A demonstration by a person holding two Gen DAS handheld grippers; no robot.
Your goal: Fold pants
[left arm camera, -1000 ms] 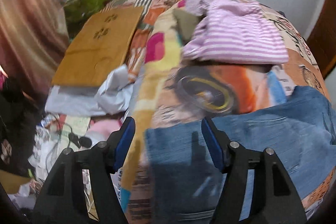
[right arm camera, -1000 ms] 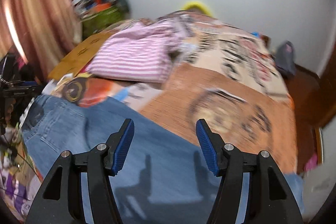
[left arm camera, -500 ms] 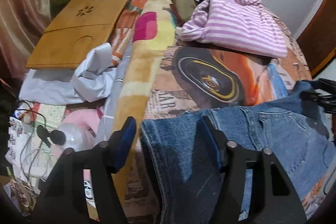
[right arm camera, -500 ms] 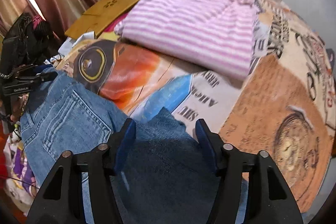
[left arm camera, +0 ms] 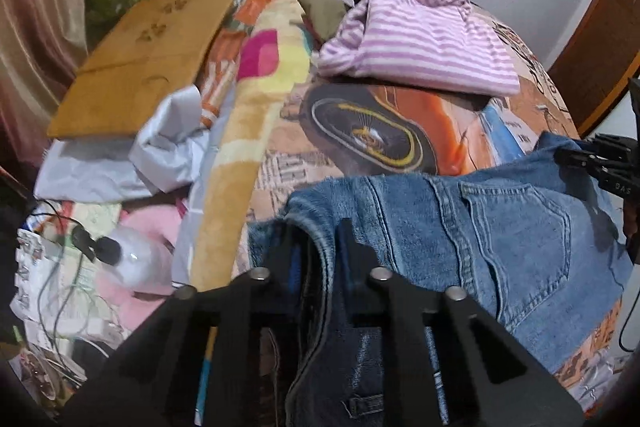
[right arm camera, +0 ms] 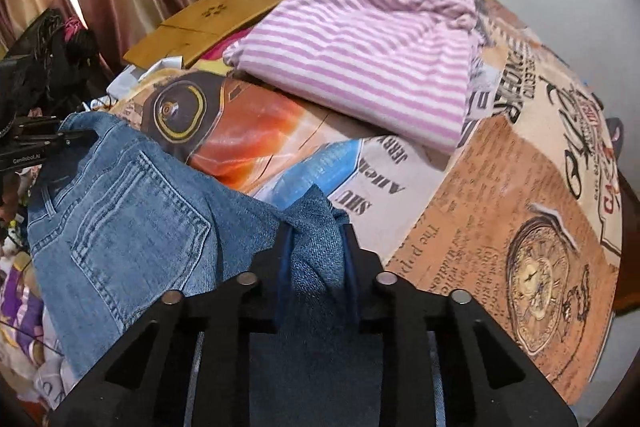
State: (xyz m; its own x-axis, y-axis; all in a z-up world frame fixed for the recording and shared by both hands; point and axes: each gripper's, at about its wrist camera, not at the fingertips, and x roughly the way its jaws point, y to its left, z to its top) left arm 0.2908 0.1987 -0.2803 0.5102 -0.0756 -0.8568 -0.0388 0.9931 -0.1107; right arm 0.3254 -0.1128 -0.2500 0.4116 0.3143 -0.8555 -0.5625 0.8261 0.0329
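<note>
Blue denim jeans (left arm camera: 520, 227) lie across the near edge of a bed, back pocket facing up. My left gripper (left arm camera: 316, 239) is shut on the waistband corner of the jeans at their left end. My right gripper (right arm camera: 316, 239) is shut on a bunched fold of the jeans (right arm camera: 120, 227) at their right end. The right gripper (left arm camera: 600, 163) shows at the right edge of the left wrist view, and the left gripper (right arm camera: 36, 147) shows at the left edge of the right wrist view.
A pink-and-white striped garment (right arm camera: 360, 55) lies on the printed bedspread (right arm camera: 520, 227) beyond the jeans. A wooden lap tray (left arm camera: 148, 55) and a crumpled white sheet (left arm camera: 168, 147) lie left of it. Clutter and cables (left arm camera: 80, 267) fill the floor at left.
Both grippers went from open above the jeans to shut on the denim, one at each end. The cloth is now bunched up between each pair of fingers.
</note>
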